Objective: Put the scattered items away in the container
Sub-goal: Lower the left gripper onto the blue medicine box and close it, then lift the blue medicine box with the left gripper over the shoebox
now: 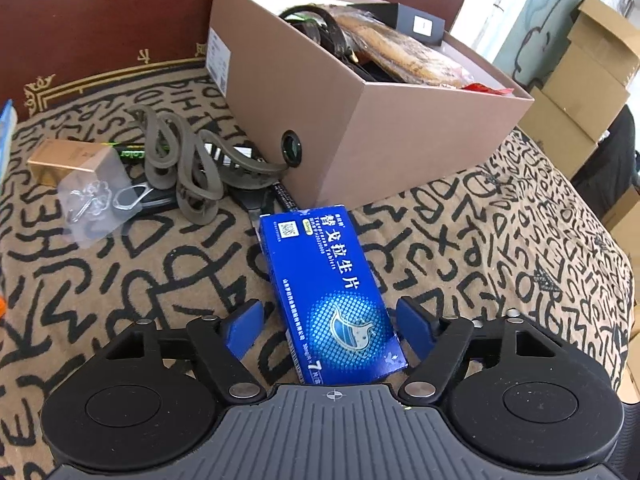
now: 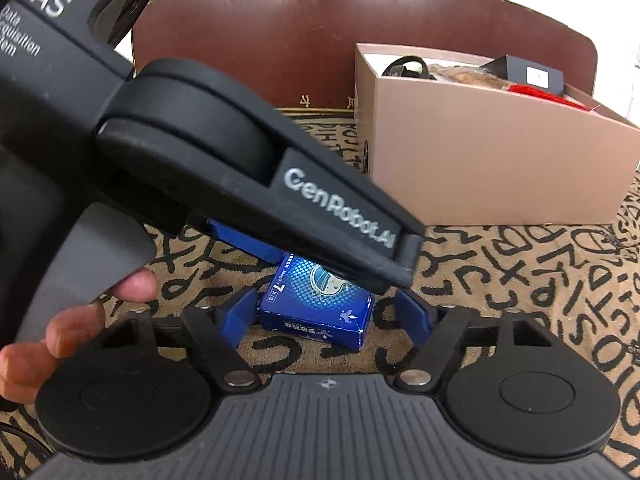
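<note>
- My left tongs (image 1: 328, 326) and right tongs (image 2: 326, 320) both straddle the blue pill box (image 1: 328, 292), pads spread, not yet touching.
- I should pinch squarely, then lift toward the open carton (image 1: 320, 120).

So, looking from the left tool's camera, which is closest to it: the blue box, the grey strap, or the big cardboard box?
1. Blue box, between the left tool's fingers.
2. Grey strap, farther back on the left.
3. Cardboard box, farthest, behind.
</note>
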